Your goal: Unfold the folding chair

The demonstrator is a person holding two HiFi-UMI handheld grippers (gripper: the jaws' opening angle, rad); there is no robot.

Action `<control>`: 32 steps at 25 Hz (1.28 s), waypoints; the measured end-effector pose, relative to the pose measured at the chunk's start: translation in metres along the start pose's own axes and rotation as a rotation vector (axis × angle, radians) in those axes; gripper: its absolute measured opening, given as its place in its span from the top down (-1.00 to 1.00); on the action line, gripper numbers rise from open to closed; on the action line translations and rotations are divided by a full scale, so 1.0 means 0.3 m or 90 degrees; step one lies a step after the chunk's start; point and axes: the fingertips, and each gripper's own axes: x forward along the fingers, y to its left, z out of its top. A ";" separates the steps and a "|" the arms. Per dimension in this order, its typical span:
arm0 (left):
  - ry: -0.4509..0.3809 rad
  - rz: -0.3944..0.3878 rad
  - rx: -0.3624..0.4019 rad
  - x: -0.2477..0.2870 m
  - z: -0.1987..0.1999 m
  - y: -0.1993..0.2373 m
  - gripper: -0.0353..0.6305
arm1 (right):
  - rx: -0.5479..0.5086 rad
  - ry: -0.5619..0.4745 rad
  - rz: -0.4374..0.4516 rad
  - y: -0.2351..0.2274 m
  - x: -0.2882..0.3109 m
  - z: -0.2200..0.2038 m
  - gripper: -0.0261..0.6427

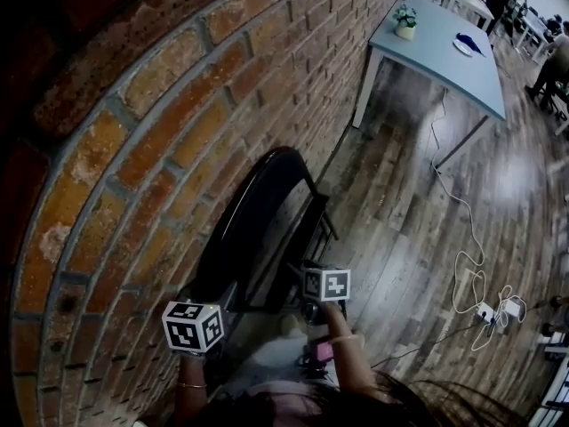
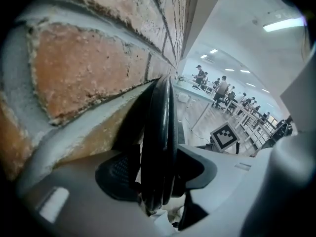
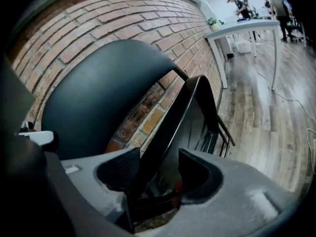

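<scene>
Chair (image 1: 253, 221), folded, leans on the brick wall (image 1: 133, 149). I see my left gripper (image 2: 158, 179) clamped on its back rim (image 2: 159, 127); right gripper (image 3: 158, 174) jaws stand apart around the seat edge (image 3: 170, 130).

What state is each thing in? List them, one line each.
Chair: partly unfolded, seat angled away from the back, by the brick wall.
Left gripper: fingers shut on the back's rim.
Right gripper: fingers open, seat edge between them.
Plant: upright on the table.
Cable: loose on the floor.
</scene>
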 end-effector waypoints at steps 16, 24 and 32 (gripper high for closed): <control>0.027 -0.006 0.050 0.080 0.001 -0.032 0.54 | 0.032 0.014 0.016 0.000 0.082 0.021 0.21; 0.025 -0.010 0.056 0.079 0.000 -0.035 0.59 | 0.047 0.012 0.042 0.039 0.116 0.029 0.29; 0.026 -0.015 0.062 0.075 -0.004 -0.064 0.62 | 0.046 0.016 0.030 0.033 0.094 0.020 0.35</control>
